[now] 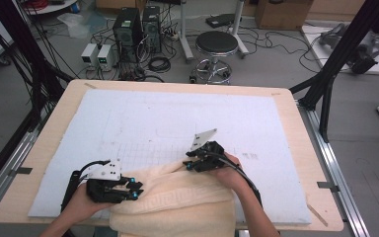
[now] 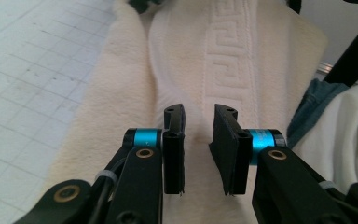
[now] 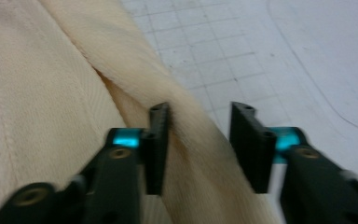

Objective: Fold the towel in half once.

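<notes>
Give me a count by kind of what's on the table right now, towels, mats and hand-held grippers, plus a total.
Cream towel: 1
White grid mat: 1
Hand-held grippers: 2, the left gripper and the right gripper
Total: 4

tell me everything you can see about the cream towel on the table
The towel is cream terry cloth with a woven key-pattern band. It lies bunched and folded at the near edge of the table's white mat, partly hanging over it. The left gripper straddles a raised fold near the band, jaws apart. The right gripper straddles the towel's rolled far edge, jaws also apart.
</notes>
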`<state>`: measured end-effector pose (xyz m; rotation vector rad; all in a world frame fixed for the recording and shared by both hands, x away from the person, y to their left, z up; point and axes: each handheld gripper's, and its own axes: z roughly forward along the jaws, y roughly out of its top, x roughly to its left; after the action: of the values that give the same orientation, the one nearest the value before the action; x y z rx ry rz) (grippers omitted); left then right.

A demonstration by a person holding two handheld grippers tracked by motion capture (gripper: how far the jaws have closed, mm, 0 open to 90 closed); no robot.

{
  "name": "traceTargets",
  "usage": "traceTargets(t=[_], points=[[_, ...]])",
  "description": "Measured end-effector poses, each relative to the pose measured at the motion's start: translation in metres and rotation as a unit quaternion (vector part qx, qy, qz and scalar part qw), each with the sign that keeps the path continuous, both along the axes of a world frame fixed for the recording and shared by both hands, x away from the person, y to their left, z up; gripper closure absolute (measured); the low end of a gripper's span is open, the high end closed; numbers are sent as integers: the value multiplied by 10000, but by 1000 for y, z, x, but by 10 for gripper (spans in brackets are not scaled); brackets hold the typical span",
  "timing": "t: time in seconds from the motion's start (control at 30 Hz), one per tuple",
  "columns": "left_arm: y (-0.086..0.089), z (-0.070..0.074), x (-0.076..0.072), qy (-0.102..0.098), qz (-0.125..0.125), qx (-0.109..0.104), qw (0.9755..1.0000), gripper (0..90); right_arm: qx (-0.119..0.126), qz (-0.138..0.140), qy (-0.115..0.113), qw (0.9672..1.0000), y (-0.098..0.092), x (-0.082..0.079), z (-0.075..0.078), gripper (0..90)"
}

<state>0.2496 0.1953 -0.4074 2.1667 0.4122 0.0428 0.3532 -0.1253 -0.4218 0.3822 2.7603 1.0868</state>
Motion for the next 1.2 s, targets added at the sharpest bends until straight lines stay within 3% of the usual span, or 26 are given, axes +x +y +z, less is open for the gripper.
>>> traceTargets(t=[0.07,0.1,0.17,0.3,0.47,0.6,0.67,0.87,0.97,1.07,1.17,1.2], points=[[0,-1,0,22,-50,41,10000,732,-153,-35,90,9998,6,5,-1,788],[-1,-3,-1,76,-70,25,9999,732,-129,-166,108,9997,6,8,0,790],[-2,-5,-2,101,-116,71,9999,725,28,-444,428,9981,4,17,0,789],[-2,-2,0,27,-111,115,9999,703,0,-746,401,9964,1,23,-2,812],[10,10,13,-158,518,-206,9983,705,133,-784,395,9960,-7,21,3,757],[11,13,27,-277,972,-230,9946,709,172,-780,285,9964,-17,15,8,719],[4,11,32,-291,1064,-200,9937,711,166,-827,229,9962,-25,11,8,704],[-21,6,35,-330,881,142,9955,704,136,-996,190,9948,-47,1,6,649],[-27,0,38,-195,912,405,9948,679,119,-1075,158,9940,-59,-4,5,618],[-30,-5,42,-12,947,527,9941,683,-26,-1219,210,9923,-70,-4,3,585],[-34,-11,45,128,901,784,9928,845,-100,-1279,195,9915,-74,-5,0,585],[-35,-12,45,144,887,831,9925,860,-131,-1262,194,9917,-75,-5,-2,583]])
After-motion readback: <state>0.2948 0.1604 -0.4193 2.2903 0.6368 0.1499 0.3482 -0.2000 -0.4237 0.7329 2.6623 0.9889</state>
